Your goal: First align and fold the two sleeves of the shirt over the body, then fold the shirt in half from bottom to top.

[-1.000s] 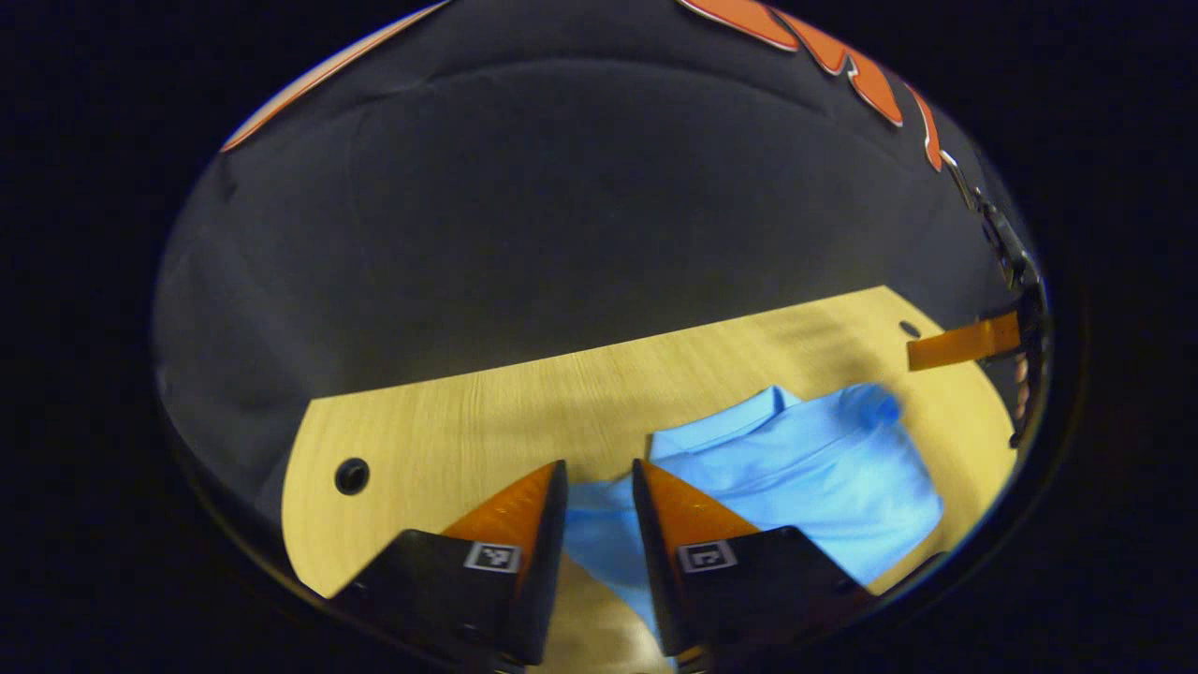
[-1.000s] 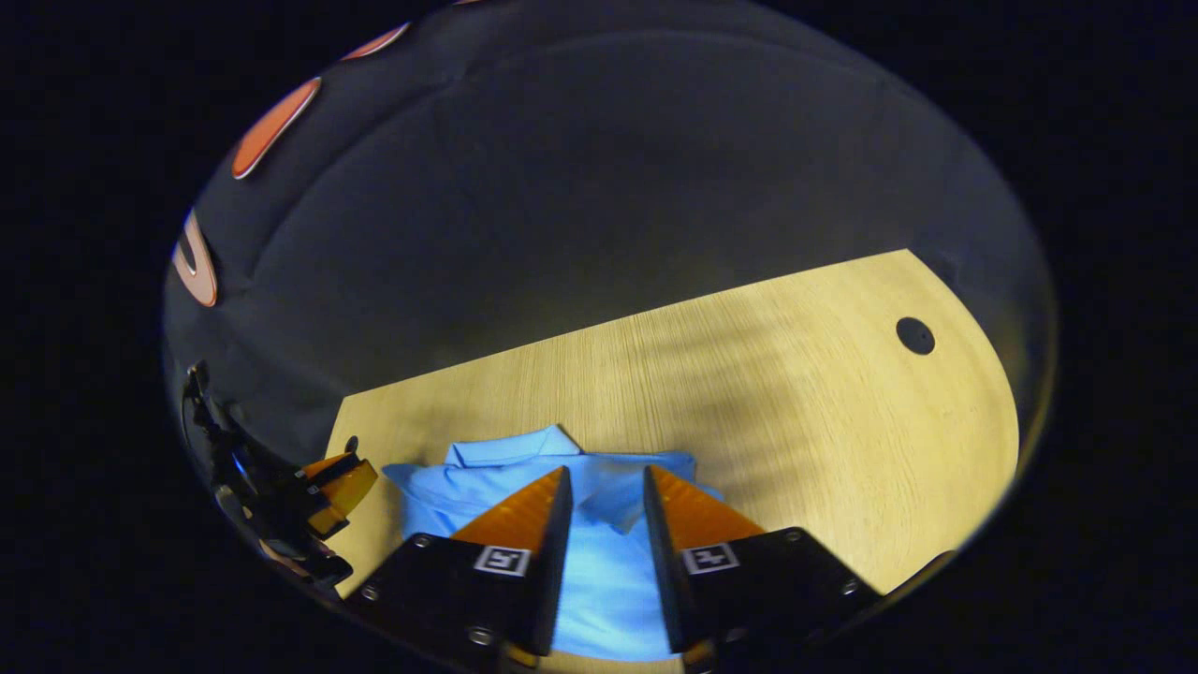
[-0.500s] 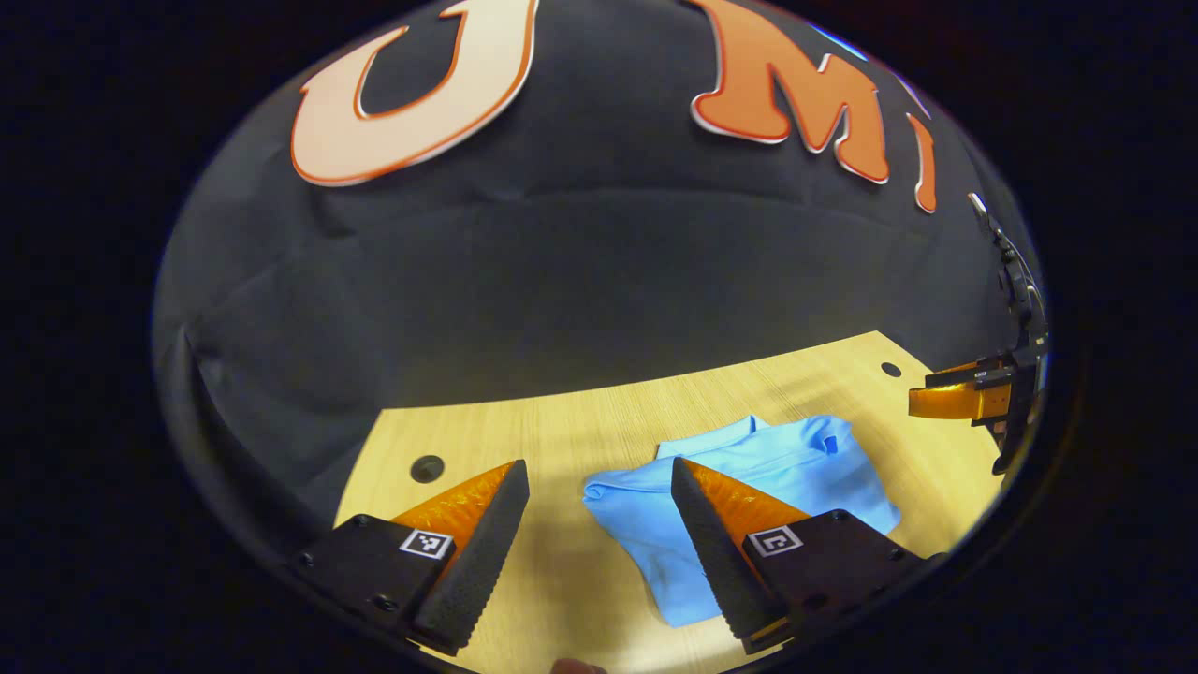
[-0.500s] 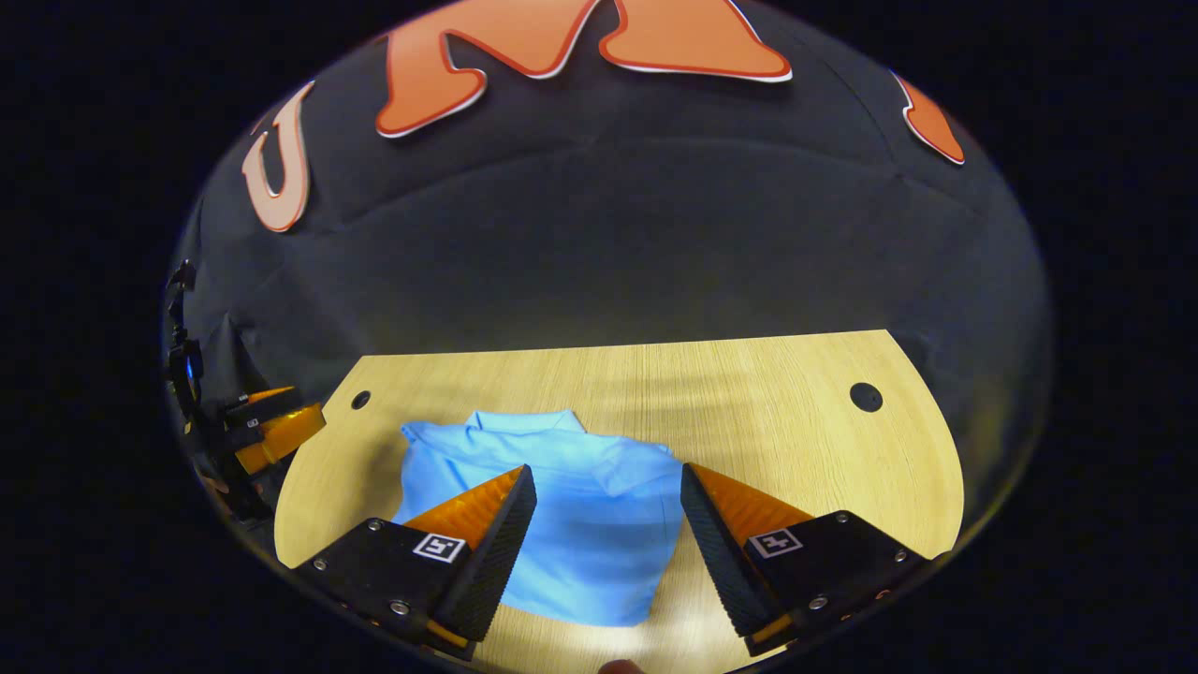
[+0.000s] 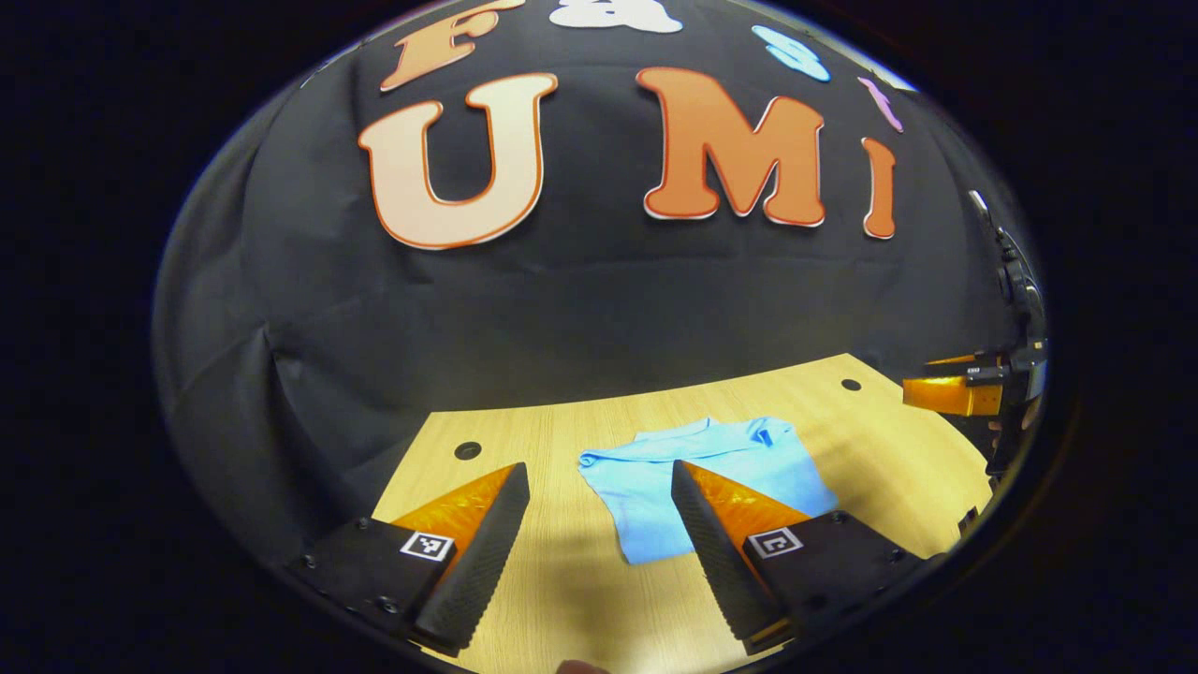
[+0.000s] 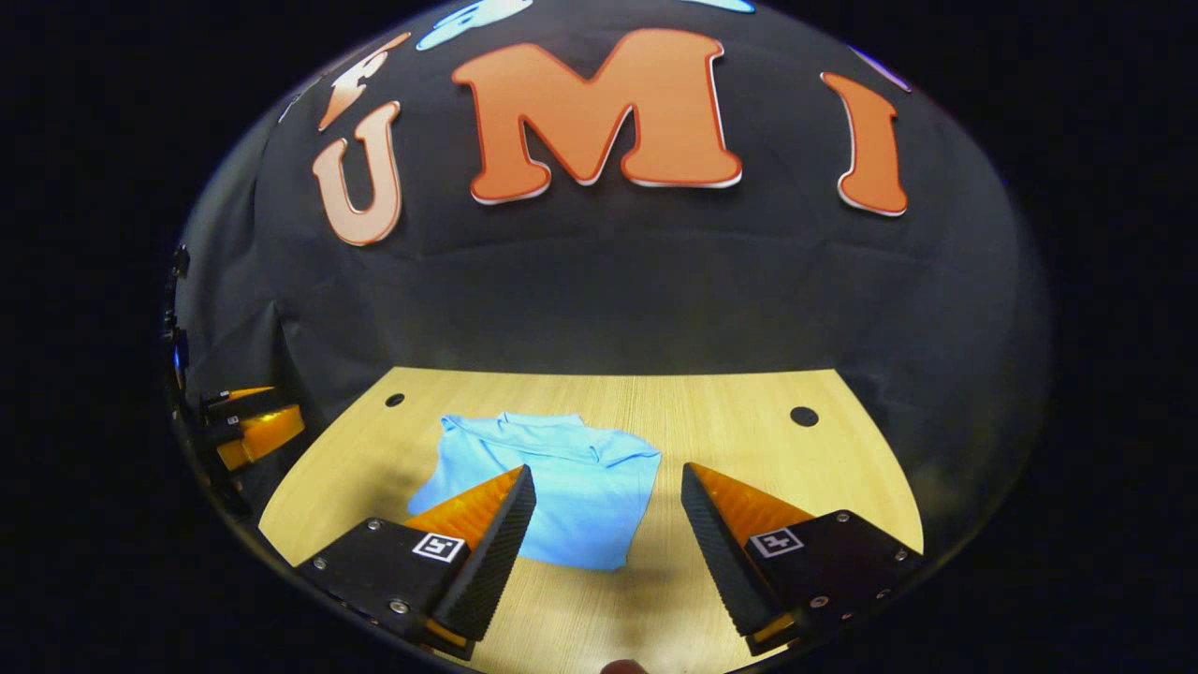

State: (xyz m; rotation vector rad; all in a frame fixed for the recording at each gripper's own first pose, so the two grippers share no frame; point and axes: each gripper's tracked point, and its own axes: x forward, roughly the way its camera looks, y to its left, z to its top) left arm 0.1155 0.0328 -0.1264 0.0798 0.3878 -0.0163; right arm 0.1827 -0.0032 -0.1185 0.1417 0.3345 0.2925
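Note:
The light blue shirt [image 5: 697,473] lies folded into a compact rectangle on the wooden table [image 5: 562,580], collar at its far edge. In the right gripper view the shirt [image 6: 552,482] sits ahead and a little left. My left gripper [image 5: 599,505] is open above the table, nothing between its fingers, with the shirt just beyond and to the right. My right gripper [image 6: 608,510] is open too, held back from the shirt's near edge. Each view catches the other gripper at its side: the right gripper [image 5: 964,393] far right, the left gripper [image 6: 248,426] far left.
The table [image 6: 749,440] has small round holes [image 6: 803,416] near its far corners, one hole [image 5: 467,450] at the far left in the left gripper view. The black cloth wall rises right behind the table's far edge.
Both grippers opened, let go of the shirt, and drew back and upward. The shirt now lies folded on the table and looks smaller and farther away.

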